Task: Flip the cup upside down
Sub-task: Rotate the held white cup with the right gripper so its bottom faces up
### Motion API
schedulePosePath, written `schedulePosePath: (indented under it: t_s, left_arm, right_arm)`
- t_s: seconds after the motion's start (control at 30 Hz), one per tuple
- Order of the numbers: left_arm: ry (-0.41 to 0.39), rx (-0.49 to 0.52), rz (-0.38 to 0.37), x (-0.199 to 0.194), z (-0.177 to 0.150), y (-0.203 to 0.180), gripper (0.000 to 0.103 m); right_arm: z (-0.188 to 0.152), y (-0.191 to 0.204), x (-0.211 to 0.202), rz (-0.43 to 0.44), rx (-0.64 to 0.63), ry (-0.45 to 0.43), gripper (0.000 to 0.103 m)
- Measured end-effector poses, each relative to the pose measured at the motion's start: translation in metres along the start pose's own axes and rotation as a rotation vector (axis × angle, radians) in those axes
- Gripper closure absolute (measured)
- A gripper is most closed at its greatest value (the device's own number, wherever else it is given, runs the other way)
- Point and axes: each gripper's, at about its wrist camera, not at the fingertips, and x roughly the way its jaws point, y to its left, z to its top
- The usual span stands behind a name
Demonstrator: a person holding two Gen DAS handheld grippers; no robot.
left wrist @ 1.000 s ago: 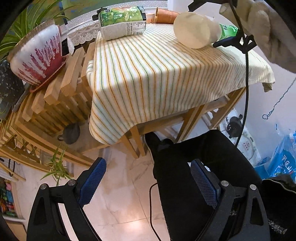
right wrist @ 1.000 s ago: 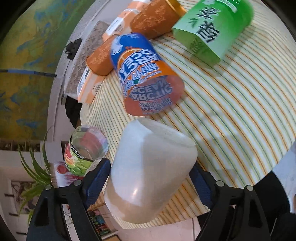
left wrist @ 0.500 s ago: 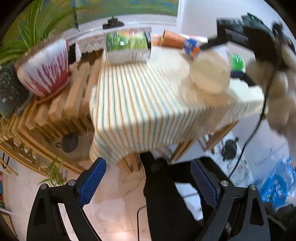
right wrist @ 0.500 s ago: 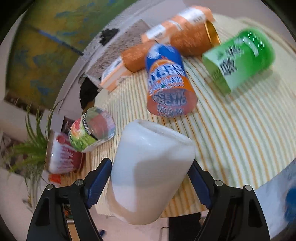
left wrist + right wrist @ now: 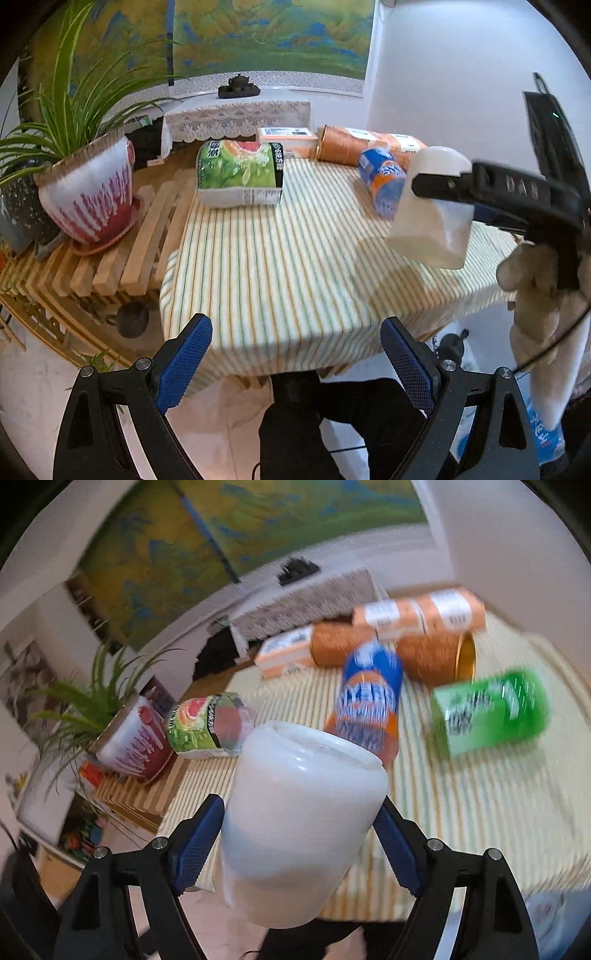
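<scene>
My right gripper [image 5: 299,823] is shut on a translucent white plastic cup [image 5: 295,812] and holds it in the air above the striped table [image 5: 480,805]. In the left wrist view the cup [image 5: 432,218] hangs tilted over the table's right part, clamped by the right gripper's black finger [image 5: 461,182]. Which end of the cup is open, I cannot tell. My left gripper [image 5: 295,354] is open and empty, below and in front of the table's near edge [image 5: 280,354].
Cups lie on their sides on the table: a green-pink one [image 5: 240,173], a blue-orange one [image 5: 384,181], a green one [image 5: 491,712], orange ones and boxes [image 5: 347,147] at the back. A potted plant [image 5: 88,188] stands on a slatted wooden rack [image 5: 122,266] at the left.
The right gripper has lifted and turned the cup, raising it off the table. The left gripper has tilted up and now faces the table and the wall.
</scene>
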Motion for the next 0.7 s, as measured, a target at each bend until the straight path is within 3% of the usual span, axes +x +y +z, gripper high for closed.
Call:
schedulePosePath:
  t_s: [0.27, 0.7]
  left_arm:
    - [0.019, -0.018, 0.003, 0.013, 0.001, -0.003, 0.008]
    - [0.036, -0.009, 0.018, 0.022, 0.000, -0.008, 0.008]
  right_arm:
    - [-0.016, 0.003, -0.017, -0.170, -0.251, -0.209, 0.025]
    - [-0.034, 0.014, -0.009, -0.260, -0.400, -0.378, 0.025]
